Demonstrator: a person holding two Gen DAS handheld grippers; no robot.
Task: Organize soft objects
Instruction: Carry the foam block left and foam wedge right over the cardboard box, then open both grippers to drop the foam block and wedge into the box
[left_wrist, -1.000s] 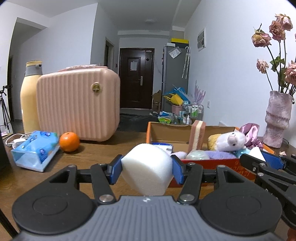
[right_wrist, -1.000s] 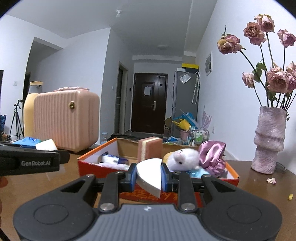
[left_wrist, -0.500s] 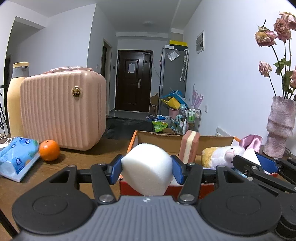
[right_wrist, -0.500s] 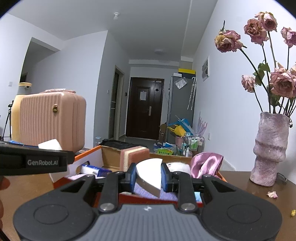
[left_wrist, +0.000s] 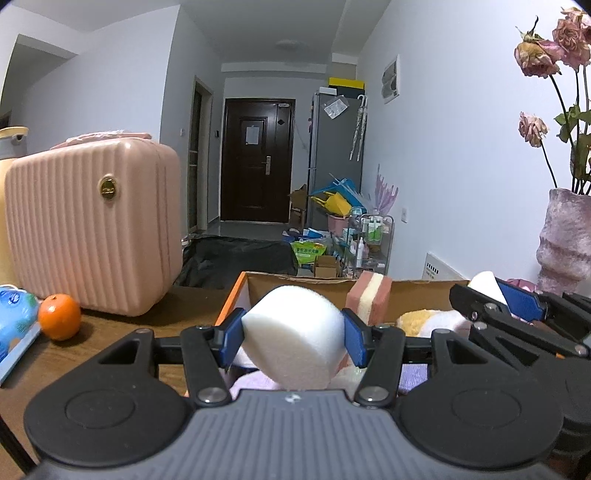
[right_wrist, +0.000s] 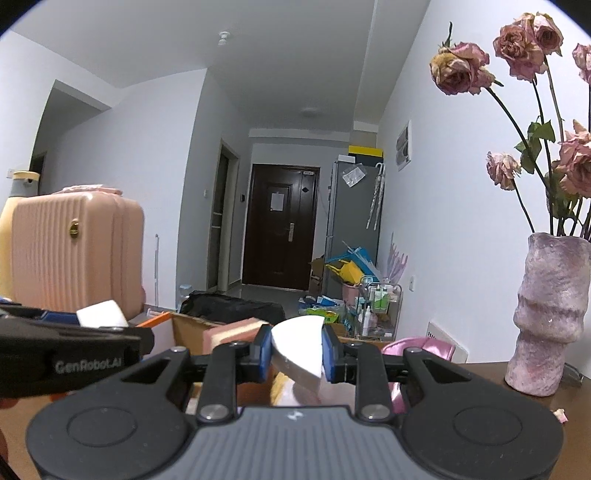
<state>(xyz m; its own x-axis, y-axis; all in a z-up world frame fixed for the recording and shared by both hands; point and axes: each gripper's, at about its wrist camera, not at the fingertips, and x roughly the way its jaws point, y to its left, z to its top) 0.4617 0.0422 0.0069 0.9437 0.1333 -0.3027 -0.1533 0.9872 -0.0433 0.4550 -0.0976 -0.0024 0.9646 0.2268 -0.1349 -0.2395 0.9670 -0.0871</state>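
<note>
My left gripper (left_wrist: 293, 338) is shut on a thick white foam block (left_wrist: 295, 332) and holds it over the near left part of the orange cardboard box (left_wrist: 231, 301). My right gripper (right_wrist: 297, 354) is shut on a thin white foam wedge (right_wrist: 299, 345) above the box's right part (right_wrist: 159, 319). In the box stand a pink-and-cream sponge (left_wrist: 369, 301), a plush toy (left_wrist: 424, 321) and a pink satin cloth (right_wrist: 417, 347). The right gripper also shows in the left wrist view (left_wrist: 517, 314).
A pink ribbed case (left_wrist: 92, 225) stands at the left with an orange (left_wrist: 59, 317) and a blue tissue pack (left_wrist: 14, 314) in front. A pink vase with dried roses (right_wrist: 546, 317) stands at the right on the wooden table (left_wrist: 55, 362).
Both grippers have moved forward and up with their foam pieces, from in front of the box to over it. The box contents now lie below the fingers.
</note>
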